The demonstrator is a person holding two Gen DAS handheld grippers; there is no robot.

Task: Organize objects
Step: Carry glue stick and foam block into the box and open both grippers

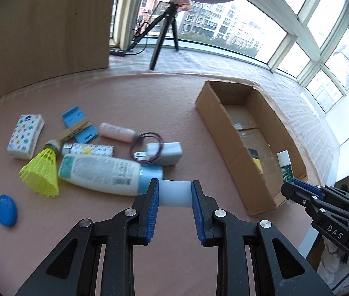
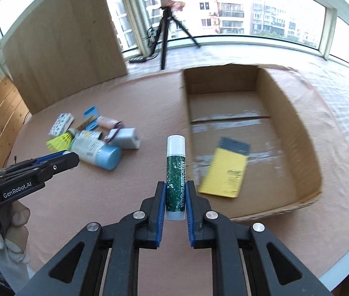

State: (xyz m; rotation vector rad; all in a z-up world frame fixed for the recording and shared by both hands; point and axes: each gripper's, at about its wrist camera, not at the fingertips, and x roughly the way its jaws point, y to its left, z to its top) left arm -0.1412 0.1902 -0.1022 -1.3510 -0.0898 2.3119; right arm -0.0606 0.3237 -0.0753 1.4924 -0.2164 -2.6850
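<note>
Over the near table, the left gripper [image 1: 174, 192] is clamping a white cylinder [image 1: 174, 193], while only the right view is showing the right gripper [image 2: 175, 196] pinching a lip balm [image 2: 175, 172] beside the box [image 2: 295, 113].

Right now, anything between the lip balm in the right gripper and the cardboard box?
Nothing visible. The right gripper holds the lip balm just short of the cardboard box, whose top is open. Inside, only a yellow packet lies flat, with bare floor around it.
</note>
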